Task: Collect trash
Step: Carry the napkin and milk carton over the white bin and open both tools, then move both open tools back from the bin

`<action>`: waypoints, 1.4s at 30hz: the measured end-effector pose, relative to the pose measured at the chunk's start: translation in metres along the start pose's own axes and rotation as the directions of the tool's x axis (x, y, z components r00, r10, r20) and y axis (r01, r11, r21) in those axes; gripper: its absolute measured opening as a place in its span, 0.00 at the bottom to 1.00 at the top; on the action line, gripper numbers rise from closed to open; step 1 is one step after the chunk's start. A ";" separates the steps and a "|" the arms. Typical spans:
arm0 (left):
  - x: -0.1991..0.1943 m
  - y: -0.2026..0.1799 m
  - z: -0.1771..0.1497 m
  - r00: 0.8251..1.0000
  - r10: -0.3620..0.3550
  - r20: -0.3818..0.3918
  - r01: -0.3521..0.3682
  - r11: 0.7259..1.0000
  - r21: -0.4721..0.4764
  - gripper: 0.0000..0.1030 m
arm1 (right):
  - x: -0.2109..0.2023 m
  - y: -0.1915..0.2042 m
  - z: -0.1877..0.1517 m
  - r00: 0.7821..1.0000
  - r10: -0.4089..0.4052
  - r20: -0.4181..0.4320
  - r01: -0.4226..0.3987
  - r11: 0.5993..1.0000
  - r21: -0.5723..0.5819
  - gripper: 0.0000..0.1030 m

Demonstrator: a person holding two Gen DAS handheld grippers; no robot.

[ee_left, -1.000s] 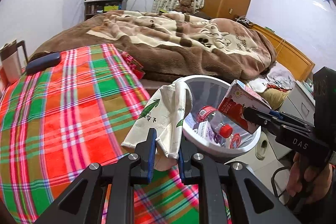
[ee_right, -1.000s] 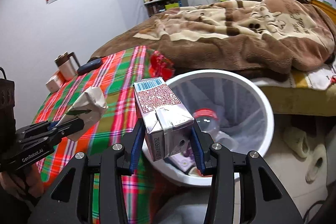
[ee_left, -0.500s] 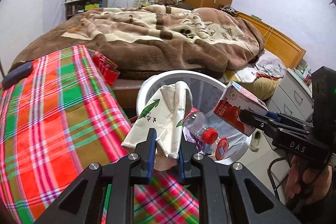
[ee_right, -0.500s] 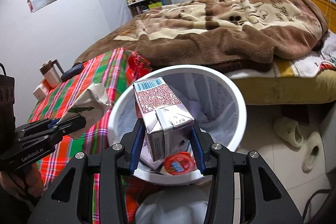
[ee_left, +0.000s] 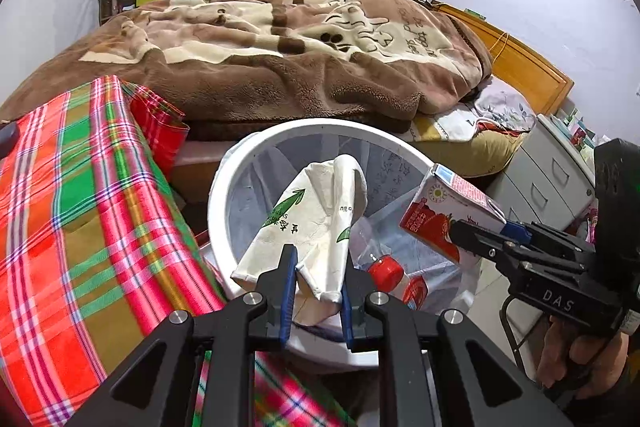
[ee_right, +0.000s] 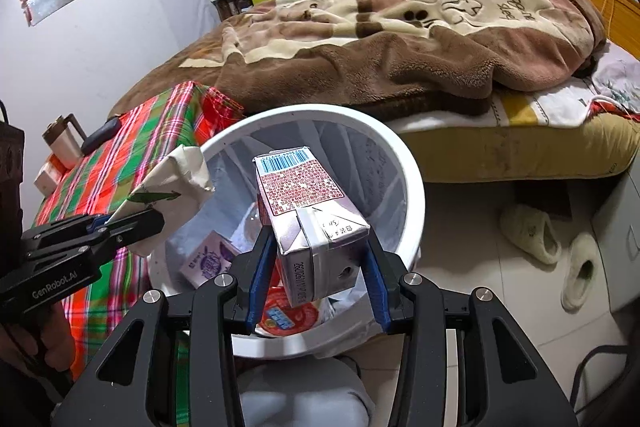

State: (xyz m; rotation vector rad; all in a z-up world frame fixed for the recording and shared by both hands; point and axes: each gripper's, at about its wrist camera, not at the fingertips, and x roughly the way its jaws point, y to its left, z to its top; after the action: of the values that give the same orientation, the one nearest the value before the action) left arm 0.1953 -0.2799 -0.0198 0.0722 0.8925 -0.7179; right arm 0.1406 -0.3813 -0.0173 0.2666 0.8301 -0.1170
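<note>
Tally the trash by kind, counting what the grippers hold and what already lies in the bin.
Crumpled paper bag, in the left gripper: 1
Drink cartons, one in the right gripper, one purple in the bin: 2
Red-capped bottle: 1
Red round lid: 1
Total: 5

The bin stands between the table and the bed.

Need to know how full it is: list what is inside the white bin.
Inside the white bin: a clear liner, a purple carton, a red-capped bottle and a red-labelled item. The held milk carton and crumpled paper bag cover the rest.
</note>
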 end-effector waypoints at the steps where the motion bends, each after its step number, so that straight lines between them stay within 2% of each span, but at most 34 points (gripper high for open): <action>1: 0.002 0.000 0.001 1.000 -0.003 -0.002 0.003 1.000 -0.001 0.19 | 0.001 -0.001 0.000 1.000 -0.003 -0.003 0.003 1.000 0.000 0.42; 6: 0.011 0.000 0.007 1.000 -0.028 -0.005 0.028 1.000 -0.010 0.20 | 0.006 -0.003 0.001 1.000 -0.009 -0.027 0.009 1.000 0.000 0.42; 12: 0.010 0.001 0.009 0.998 -0.055 0.007 0.055 0.998 -0.019 0.30 | 0.006 -0.003 0.000 1.000 -0.019 -0.018 0.019 1.000 -0.004 0.43; 14: 0.009 0.002 0.009 0.998 -0.057 0.015 0.058 0.998 -0.022 0.41 | 0.005 -0.003 0.000 1.000 -0.019 -0.013 0.019 1.000 -0.002 0.47; 15: 0.008 0.002 0.009 0.998 -0.061 0.020 0.062 0.998 -0.024 0.42 | 0.005 -0.004 0.001 1.000 -0.020 -0.011 0.020 1.000 -0.001 0.53; 16: 0.008 0.002 0.010 0.998 -0.061 0.020 0.062 0.998 -0.025 0.42 | 0.006 -0.005 0.001 1.000 -0.020 -0.009 0.020 1.000 0.001 0.58; 31: -0.010 -0.001 0.003 0.997 -0.076 0.028 0.076 0.997 -0.027 0.42 | -0.009 0.000 0.000 1.000 -0.008 0.005 0.008 1.000 0.002 0.58; 42: -0.036 0.003 -0.014 0.998 -0.041 0.051 0.044 0.998 -0.054 0.42 | -0.024 0.018 -0.005 0.999 0.032 0.026 -0.032 0.999 -0.030 0.58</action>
State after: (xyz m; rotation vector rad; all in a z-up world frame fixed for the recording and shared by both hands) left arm 0.1721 -0.2530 -0.0030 -0.0138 0.8675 -0.7313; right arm 0.1247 -0.3628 0.0004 0.2496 0.8006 -0.0780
